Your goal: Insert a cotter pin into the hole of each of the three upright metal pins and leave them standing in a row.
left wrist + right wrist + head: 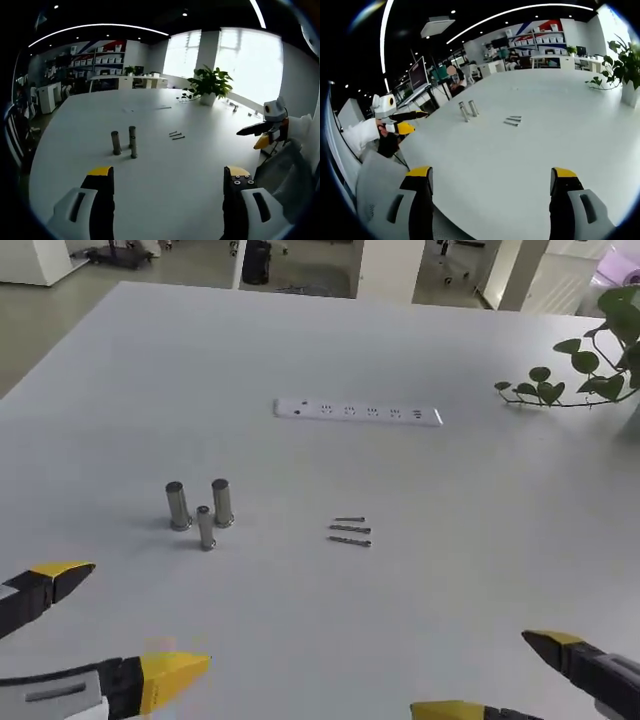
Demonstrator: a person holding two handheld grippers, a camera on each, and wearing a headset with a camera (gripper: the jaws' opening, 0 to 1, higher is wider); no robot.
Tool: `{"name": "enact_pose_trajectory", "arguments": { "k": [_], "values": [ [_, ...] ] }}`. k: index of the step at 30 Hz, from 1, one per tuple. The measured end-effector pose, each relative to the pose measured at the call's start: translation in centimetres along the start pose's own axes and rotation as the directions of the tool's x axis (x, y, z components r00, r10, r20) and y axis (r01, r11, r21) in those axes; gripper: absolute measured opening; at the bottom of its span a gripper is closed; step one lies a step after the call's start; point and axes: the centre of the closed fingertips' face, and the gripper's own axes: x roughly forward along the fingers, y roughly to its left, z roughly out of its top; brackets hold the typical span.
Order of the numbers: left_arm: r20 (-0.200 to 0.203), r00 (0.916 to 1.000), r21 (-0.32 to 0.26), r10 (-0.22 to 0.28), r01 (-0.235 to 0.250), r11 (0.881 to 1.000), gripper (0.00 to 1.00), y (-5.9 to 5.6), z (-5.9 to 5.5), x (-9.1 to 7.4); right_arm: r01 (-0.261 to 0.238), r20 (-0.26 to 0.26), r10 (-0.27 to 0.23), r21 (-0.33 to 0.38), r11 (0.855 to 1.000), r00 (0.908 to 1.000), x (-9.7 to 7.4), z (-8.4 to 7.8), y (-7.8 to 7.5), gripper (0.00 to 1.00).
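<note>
Three upright metal pins [200,508] stand close together in a cluster on the white table, left of centre; they also show as pins [125,141] and pins [468,109]. Three cotter pins [349,530] lie side by side to their right, also cotter pins [175,135] and cotter pins [512,120]. My left gripper [130,625] is open at the near left edge, empty, well short of the pins. My right gripper [500,675] is open at the near right, empty. Each own view shows the jaws wide apart: left gripper [169,175], right gripper [490,175].
A white power strip [357,412] lies further back at mid table. A trailing green plant [590,365] hangs over the far right edge. The white table [420,590] is bare between grippers and parts.
</note>
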Motion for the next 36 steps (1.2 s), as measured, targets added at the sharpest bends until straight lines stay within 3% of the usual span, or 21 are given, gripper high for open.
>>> {"name": "enact_pose_trajectory", "arguments": {
  "k": [6, 12, 21, 28, 36],
  "values": [
    [0.017, 0.9997, 0.015, 0.019, -0.019, 1.0, 0.86, 2.0, 0.9, 1.8, 0.031, -0.002, -0.031, 0.013, 0.999, 0.9995, 0.0, -0.1, -0.2, 0.97],
    [0.051, 0.9984, -0.011, 0.024, -0.023, 1.0, 0.72, 3.7, 2.0, 3.5, 0.039, 0.004, -0.039, 0.029, 0.999, 0.9992, -0.2, -0.1, -0.1, 0.96],
    [0.053, 0.9984, -0.025, 0.017, -0.016, 1.0, 0.53, 5.9, 2.5, 6.1, 0.075, -0.034, -0.075, 0.015, 0.997, 0.9966, -0.6, -1.0, -0.3, 0.96],
    [0.051, 0.9987, -0.04, 0.007, -0.005, 0.999, 0.4, 7.3, 2.3, 8.3, 0.079, -0.037, -0.078, 0.03, 0.996, 0.9963, -0.7, -1.1, 0.0, 0.97],
    [-0.007, 0.9999, -0.012, 0.012, -0.012, 1.0, 0.34, 7.8, 1.0, 10.0, 0.093, -0.045, -0.092, 0.037, 0.995, 0.9948, -0.8, -1.2, -0.2, 0.96]
  ]
}}
